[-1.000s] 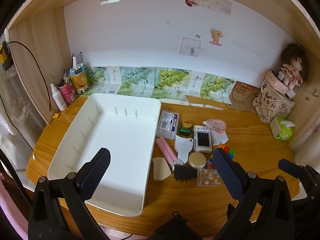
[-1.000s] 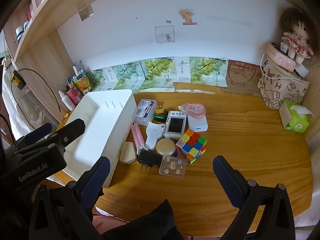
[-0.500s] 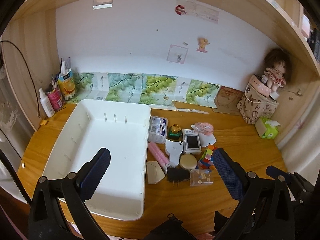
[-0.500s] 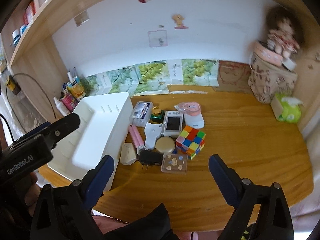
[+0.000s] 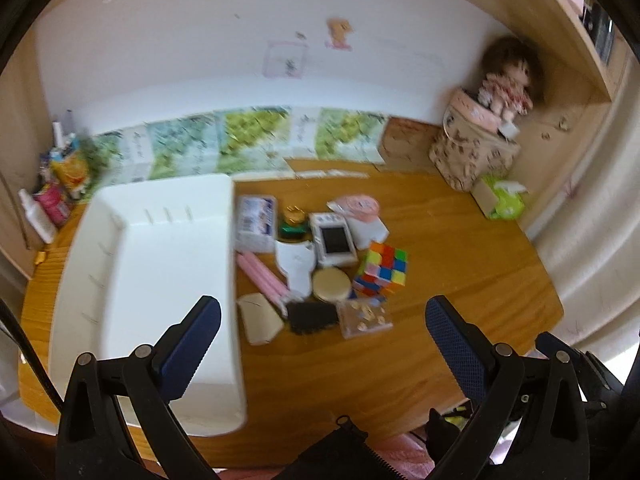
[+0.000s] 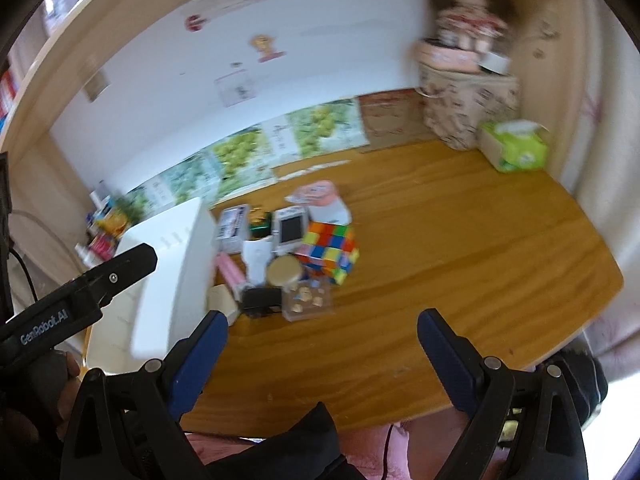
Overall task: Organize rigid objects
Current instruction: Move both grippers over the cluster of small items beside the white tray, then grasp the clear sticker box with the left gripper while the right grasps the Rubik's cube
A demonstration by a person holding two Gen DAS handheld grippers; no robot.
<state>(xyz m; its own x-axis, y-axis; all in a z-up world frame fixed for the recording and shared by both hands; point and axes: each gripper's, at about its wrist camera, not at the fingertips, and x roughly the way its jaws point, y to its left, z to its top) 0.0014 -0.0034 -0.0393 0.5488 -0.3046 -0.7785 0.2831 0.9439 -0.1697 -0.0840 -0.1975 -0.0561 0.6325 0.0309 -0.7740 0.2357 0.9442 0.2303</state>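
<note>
A cluster of small items lies on the wooden desk: a colourful puzzle cube (image 5: 384,268), a small white camera (image 5: 334,240), a round gold compact (image 5: 330,285), a black plug (image 5: 312,316), a clear box (image 5: 365,316) and a pink tube (image 5: 260,276). To their left stands a big white tray (image 5: 152,280) with nothing in it. My left gripper (image 5: 320,312) hovers open above the cluster's near side, holding nothing. My right gripper (image 6: 322,320) is open too, over bare desk in front of the cube (image 6: 330,250). One left-gripper finger (image 6: 132,260) shows above the tray (image 6: 172,264).
A doll sits on a patterned bag (image 5: 472,152) at the back right, with a green tissue pack (image 5: 504,200) beside it. Bottles and tubes (image 5: 52,196) crowd the back left corner. Leaf-print cards line the wall. The desk's front edge is close below both grippers.
Both views are now motion-blurred. The left gripper has swung right, toward the cluster. The right gripper has rolled and come closer to the desk, its jaws slightly narrower than a second ago.
</note>
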